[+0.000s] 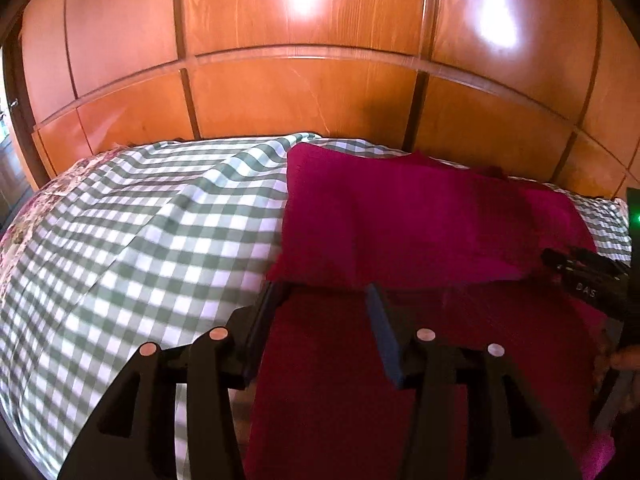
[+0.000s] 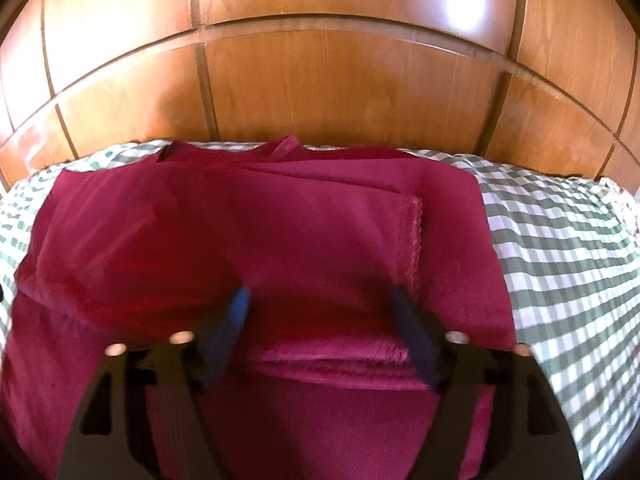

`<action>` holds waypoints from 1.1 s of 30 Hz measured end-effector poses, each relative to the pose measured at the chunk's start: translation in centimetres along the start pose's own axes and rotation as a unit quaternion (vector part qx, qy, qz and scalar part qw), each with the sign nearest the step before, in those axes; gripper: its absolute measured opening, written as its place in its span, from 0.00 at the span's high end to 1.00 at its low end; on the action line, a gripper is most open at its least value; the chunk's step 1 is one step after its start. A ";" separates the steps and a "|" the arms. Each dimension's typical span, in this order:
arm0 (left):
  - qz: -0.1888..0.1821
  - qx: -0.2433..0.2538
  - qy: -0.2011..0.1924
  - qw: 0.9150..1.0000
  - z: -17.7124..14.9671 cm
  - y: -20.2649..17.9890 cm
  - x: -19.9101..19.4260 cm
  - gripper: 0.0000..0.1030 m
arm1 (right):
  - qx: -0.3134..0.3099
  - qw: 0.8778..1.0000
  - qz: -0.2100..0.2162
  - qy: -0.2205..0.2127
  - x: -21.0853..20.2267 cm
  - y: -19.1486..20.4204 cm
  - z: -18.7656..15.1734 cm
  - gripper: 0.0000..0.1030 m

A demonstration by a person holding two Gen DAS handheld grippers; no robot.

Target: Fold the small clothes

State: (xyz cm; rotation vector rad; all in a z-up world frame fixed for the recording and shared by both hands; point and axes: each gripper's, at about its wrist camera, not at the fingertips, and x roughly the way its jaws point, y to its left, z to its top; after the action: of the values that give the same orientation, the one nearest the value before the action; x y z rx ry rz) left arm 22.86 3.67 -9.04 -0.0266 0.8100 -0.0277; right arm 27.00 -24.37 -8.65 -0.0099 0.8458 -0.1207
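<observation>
magenta garment (image 2: 248, 240) lies on the green-white check bedsheet (image 2: 560, 240), toward the far side of the bed by the wooden wardrobe panels (image 2: 320, 92). looks partly folded: several layers stacked, a scalloped hem edge (image 2: 412, 236) turned across the top, layered edges visible nr the r gripper (image 2: 320, 300); neckline or collar bit at the far edge. judged: at least one fold is in, final halving + squaring prob still left, outline still uneven on its l side. r gripper spread wide over the cloth, blue pads either side of a fold, not pinching anything. l gripper (image 1: 324, 292) half spread at the garment's near l edge; cloth lies btwn/under the fingers but no clear pinch, blurred. r gripper's tip shows at the r edge of the l wrist view. around: floral fabric (image 1: 44, 200) at the bed's l edge, sheet has a long crease. nothing blocks the cloth; wardrobe close behind.
</observation>
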 end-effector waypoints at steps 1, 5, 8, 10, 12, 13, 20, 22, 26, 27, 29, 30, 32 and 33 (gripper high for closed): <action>-0.002 -0.002 0.000 1.000 -0.4 0.1 -0.5 0.53 | 0.000 1.000 0.004 -0.004 -0.6 0.2 -0.2 0.12; -0.003 -0.009 -0.003 1.000 -1.9 0.5 -2.2 0.52 | -0.006 1.000 0.012 -0.004 -2.7 0.4 -1.6 0.12; -0.007 -0.013 0.002 1.000 -3.1 0.8 -3.0 0.52 | -0.012 1.000 0.002 0.015 -3.6 0.1 -3.1 0.12; -0.011 -0.018 0.006 1.000 -3.9 1.1 -3.3 0.52 | -0.016 1.000 0.001 0.025 -4.2 -0.2 -4.2 0.12; -0.013 -0.022 0.012 1.000 -4.6 1.4 -3.4 0.52 | -0.019 0.999 -0.004 0.033 -4.8 -0.5 -5.4 0.12; -0.014 -0.024 0.015 1.000 -4.9 1.4 -3.5 0.52 | -0.019 0.999 -0.004 0.039 -5.0 -0.7 -5.8 0.12; -0.016 -0.027 0.035 0.999 -7.3 2.3 -3.9 0.51 | -0.008 0.998 0.011 0.062 -6.7 -1.7 -9.5 0.10; -0.016 -0.024 0.043 0.999 -8.2 2.8 -4.1 0.51 | -0.012 0.998 0.015 0.063 -7.7 -2.1 -10.2 0.10; -0.022 -0.025 0.067 0.997 -10.3 4.7 -5.0 0.50 | 0.002 0.998 0.008 0.058 -9.8 -4.0 -11.4 0.10; -0.028 -0.027 0.074 0.996 -11.1 5.3 -5.4 0.50 | 0.012 0.998 0.002 0.058 -10.4 -4.9 -11.9 0.10; -0.044 -0.032 0.086 0.995 -12.1 6.2 -5.9 0.50 | 0.033 0.998 0.002 0.062 -11.3 -6.6 -13.0 0.10; -0.053 -0.034 0.088 0.994 -12.7 6.5 -6.3 0.50 | 0.045 0.997 0.006 0.067 -11.9 -7.4 -13.8 0.11; -0.070 -0.033 0.089 0.993 -13.9 7.0 -7.5 0.52 | 0.063 0.994 0.025 0.085 -12.9 -8.6 -15.5 0.11; -0.078 -0.030 0.092 0.992 -14.2 7.1 -7.9 0.53 | 0.071 0.992 0.039 0.096 -13.4 -9.0 -16.4 0.14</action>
State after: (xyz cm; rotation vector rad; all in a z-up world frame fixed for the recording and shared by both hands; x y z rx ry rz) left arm 7.21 10.87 -13.41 -0.1458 0.9912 -0.1548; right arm 5.03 -31.20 -9.06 0.1701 1.0271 -0.1088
